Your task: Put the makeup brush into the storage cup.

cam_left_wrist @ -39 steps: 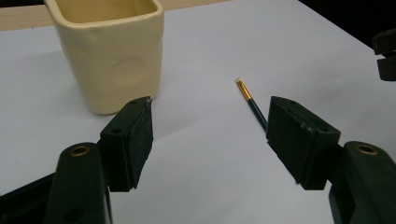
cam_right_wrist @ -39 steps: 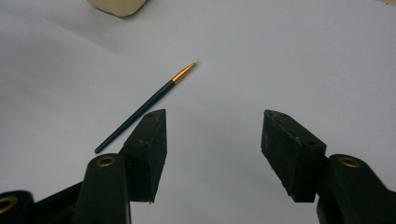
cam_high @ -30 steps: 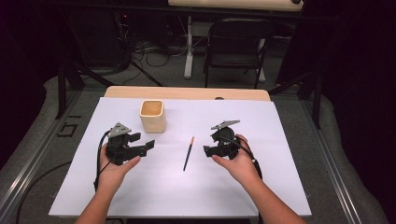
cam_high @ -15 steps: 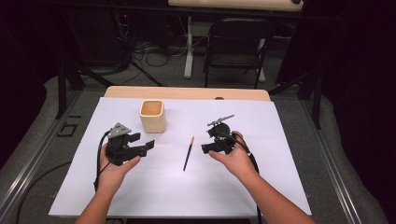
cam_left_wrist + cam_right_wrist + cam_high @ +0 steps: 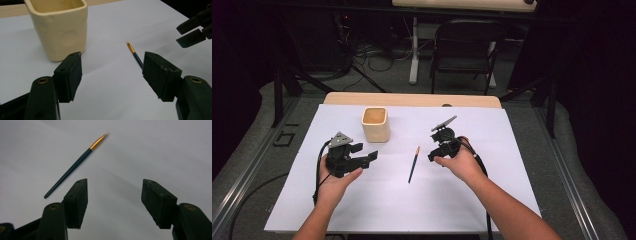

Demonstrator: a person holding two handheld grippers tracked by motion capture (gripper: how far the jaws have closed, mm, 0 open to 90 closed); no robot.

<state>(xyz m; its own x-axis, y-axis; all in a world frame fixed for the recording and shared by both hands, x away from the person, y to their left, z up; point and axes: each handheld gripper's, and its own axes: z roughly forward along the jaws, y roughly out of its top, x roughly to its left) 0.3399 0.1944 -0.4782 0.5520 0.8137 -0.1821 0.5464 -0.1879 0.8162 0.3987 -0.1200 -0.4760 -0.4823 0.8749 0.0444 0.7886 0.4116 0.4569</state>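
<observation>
Both forearms reach in over the table. The black two-jaw left gripper [image 5: 364, 156] is held with jaws apart, gripping nothing. The black right gripper [image 5: 434, 152] has been closing slightly, its jaws apart with nothing between them.

We look along our right gripper [image 5: 114, 203], its two black jaws rising from the bottom edge and standing well apart with nothing between them. They have just been closing a little. Beyond them lies the white tabletop [image 5: 155, 152]. On it, up and to the left of the left jaw, a brush [image 5: 75, 166] lies slantwise: dark handle nearest us, gold ferrule, pale tip pointing away to the upper right. It touches neither jaw.
</observation>
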